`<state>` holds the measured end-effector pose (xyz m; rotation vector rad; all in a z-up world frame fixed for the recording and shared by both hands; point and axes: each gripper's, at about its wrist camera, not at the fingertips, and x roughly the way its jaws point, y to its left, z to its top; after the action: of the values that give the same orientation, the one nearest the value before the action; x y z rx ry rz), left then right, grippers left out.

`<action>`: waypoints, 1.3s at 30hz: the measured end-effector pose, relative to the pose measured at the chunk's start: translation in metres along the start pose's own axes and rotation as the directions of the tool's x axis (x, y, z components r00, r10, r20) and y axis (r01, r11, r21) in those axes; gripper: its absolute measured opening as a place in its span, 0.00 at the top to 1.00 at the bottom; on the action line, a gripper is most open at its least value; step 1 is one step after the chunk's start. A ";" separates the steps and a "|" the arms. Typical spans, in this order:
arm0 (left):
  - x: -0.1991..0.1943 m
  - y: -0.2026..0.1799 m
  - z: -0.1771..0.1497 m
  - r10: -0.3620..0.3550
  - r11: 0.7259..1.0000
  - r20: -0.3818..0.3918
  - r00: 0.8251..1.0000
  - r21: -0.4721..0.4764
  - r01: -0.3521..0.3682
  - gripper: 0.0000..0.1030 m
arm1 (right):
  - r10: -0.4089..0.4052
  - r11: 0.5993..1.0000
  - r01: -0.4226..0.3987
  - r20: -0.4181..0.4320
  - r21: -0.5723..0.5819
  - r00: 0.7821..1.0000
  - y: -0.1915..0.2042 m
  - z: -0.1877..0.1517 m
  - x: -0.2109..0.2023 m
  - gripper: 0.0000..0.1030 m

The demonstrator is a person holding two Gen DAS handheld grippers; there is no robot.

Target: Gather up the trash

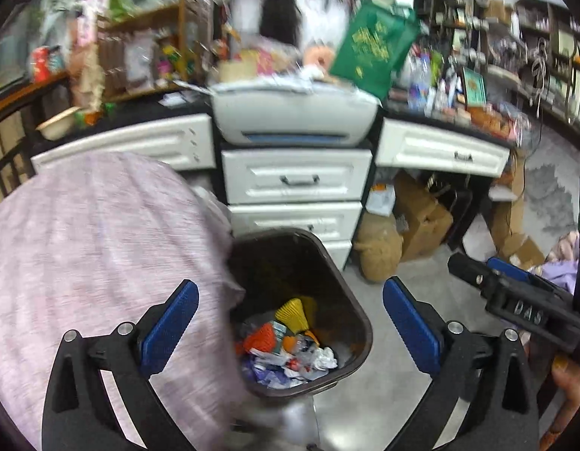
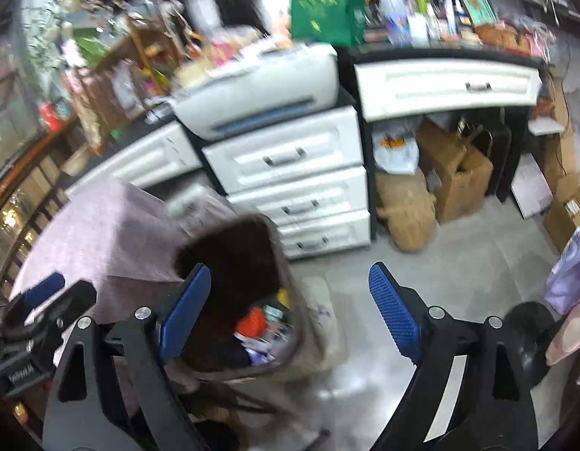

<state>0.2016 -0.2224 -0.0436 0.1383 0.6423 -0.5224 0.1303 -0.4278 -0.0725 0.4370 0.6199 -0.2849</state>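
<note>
From the left wrist view, the left tongs [image 1: 290, 323] stand wide apart with nothing between the blue pads, hanging above a dark brown waste bin [image 1: 359, 323] on the grey floor [image 1: 402, 376]. The bin holds the trash [image 1: 290, 345]: a yellow pleated paper cup, an orange netted piece, crumpled white paper and bluish plastic wrappers. A pinkish cloth [image 1: 94, 255] covers something just left of the bin and touches its rim. Behind stands a white drawer unit [image 1: 297, 184] with a grey printer [image 1: 293, 116] on the worktop. At the right edge the right tongs [image 1: 515, 293] show raised letters reading "DAS". A green bag [image 1: 372, 49] with gold writing is too blurred to read.

From the right wrist view, the right tongs [image 2: 290, 319] are likewise spread wide and empty, above the blurred bin [image 2: 230, 263], with orange and blue scraps [image 2: 256, 327] visible inside. Cardboard boxes [image 2: 455, 176] sit under the worktop [image 2: 440, 54].
</note>
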 end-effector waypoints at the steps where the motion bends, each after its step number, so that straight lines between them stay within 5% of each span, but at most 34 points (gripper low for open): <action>1: -0.016 0.009 -0.004 0.015 1.000 0.023 1.000 -0.012 -0.015 0.05 | 0.007 1.000 -0.007 0.017 -0.008 1.000 0.010 0.000 -0.008 0.14; 7: -0.083 0.055 -0.033 0.122 0.989 0.090 0.988 -0.096 -0.113 0.05 | 0.063 0.996 -0.055 0.116 -0.072 0.991 0.070 -0.015 -0.050 0.06; 12: -0.133 0.081 -0.063 0.267 0.958 0.128 0.955 -0.145 -0.248 0.05 | 0.138 0.984 -0.119 0.141 -0.134 0.980 0.109 -0.044 -0.079 0.06; 15: -0.160 0.086 -0.078 0.324 0.940 0.162 0.932 -0.166 -0.297 0.05 | 0.119 0.980 -0.087 0.174 -0.180 0.978 0.125 -0.065 -0.094 0.06; 21: -0.189 0.083 -0.097 0.345 0.930 0.186 0.920 -0.200 -0.308 0.05 | 0.104 0.961 -0.013 0.316 -0.277 0.943 0.137 -0.101 -0.128 0.06; 32: -0.227 0.069 -0.127 0.398 0.910 0.264 0.879 -0.234 -0.342 0.05 | 0.162 0.949 -0.039 0.378 -0.312 0.912 0.129 -0.129 -0.168 0.06; 39: -0.227 0.067 -0.129 0.406 0.907 0.266 0.874 -0.233 -0.350 0.05 | 0.184 0.955 -0.086 0.340 -0.285 0.922 0.121 -0.127 -0.162 0.06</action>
<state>0.0124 -0.0329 -0.0120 0.0099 0.3362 -0.0970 -0.0127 -0.2416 -0.0281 0.1593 0.2551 -0.1401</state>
